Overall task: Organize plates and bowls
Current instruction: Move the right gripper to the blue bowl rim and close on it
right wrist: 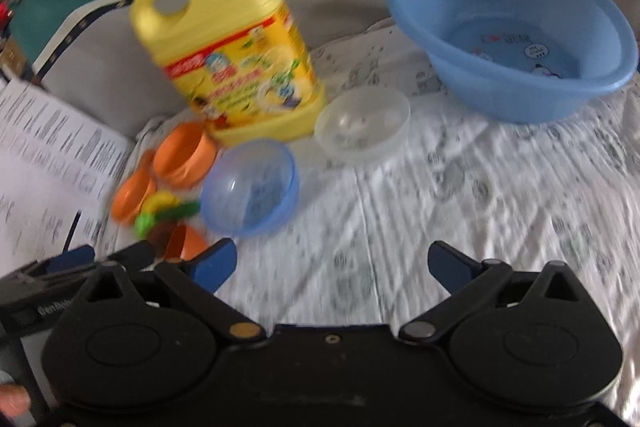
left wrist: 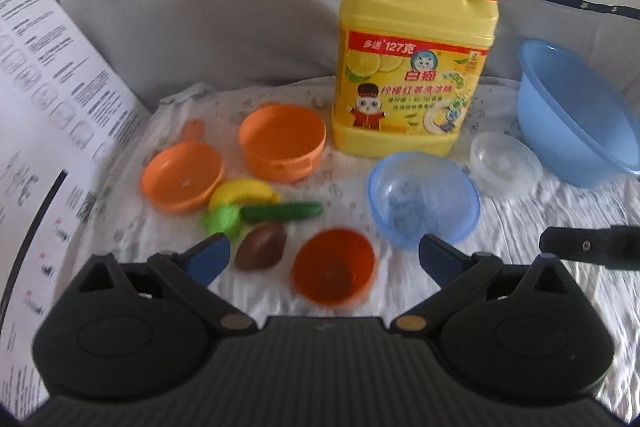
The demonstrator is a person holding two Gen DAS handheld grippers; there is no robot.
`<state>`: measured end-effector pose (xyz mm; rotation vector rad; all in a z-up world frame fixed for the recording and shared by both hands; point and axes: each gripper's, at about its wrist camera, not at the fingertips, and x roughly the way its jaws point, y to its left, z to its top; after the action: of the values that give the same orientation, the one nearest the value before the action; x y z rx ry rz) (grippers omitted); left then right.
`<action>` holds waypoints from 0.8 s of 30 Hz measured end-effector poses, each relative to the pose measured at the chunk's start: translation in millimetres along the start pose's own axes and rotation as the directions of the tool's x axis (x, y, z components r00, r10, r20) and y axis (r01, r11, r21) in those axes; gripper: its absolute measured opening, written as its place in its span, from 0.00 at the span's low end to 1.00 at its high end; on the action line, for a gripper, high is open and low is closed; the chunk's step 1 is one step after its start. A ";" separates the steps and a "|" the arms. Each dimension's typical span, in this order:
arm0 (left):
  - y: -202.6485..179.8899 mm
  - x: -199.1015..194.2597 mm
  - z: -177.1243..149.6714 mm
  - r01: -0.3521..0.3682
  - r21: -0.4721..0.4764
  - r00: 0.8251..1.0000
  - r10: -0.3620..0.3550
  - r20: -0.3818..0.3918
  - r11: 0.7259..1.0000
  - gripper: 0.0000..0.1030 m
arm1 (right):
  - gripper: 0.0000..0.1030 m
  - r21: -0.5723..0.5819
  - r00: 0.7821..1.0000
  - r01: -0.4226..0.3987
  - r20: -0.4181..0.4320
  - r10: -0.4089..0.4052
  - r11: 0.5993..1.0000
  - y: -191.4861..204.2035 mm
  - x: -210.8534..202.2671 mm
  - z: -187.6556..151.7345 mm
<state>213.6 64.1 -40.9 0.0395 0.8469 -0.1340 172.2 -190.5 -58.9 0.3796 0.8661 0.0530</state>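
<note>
Nothing grabbed yet: left tongs (left wrist: 324, 259) and right tongs (right wrist: 332, 267) both gape wide, empty. Left's nearest the small orange bowl (left wrist: 334, 267), so I'd guess that's the first pick, closing on its rim.

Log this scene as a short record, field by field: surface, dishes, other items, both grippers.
surface: patterned white cloth
dishes: blue basin; clear bowl; blue bowl; orange cup; orange pot; orange pan
other items: yellow detergent jug; toy food; printed sheet
left gripper: jaws open, empty
right gripper: jaws open, empty
</note>
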 end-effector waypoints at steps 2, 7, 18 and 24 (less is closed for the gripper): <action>-3.1 11.0 5.8 -0.005 0.008 1.000 0.005 0.002 1.000 0.98 | 0.95 0.018 1.000 -0.006 -0.001 0.006 1.000 -1.2 12.4 10.8; -12.7 40.8 19.0 -0.002 0.025 1.000 0.003 -0.017 1.000 0.86 | 0.80 0.040 1.000 -0.022 -0.015 0.022 0.999 2.0 36.9 27.8; -26.1 74.8 24.2 0.063 0.038 0.995 -0.060 -0.076 0.997 0.36 | 0.28 0.043 0.994 -0.084 -0.062 0.087 0.996 13.1 80.3 34.6; -33.6 78.3 21.1 0.084 0.056 0.992 -0.078 -0.101 0.995 0.16 | 0.07 0.026 0.991 -0.090 -0.092 0.092 0.996 21.1 86.5 29.3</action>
<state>276.1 20.9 -85.0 0.0687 0.9435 -0.2356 252.7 -162.6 -97.9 0.4396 0.9413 0.1472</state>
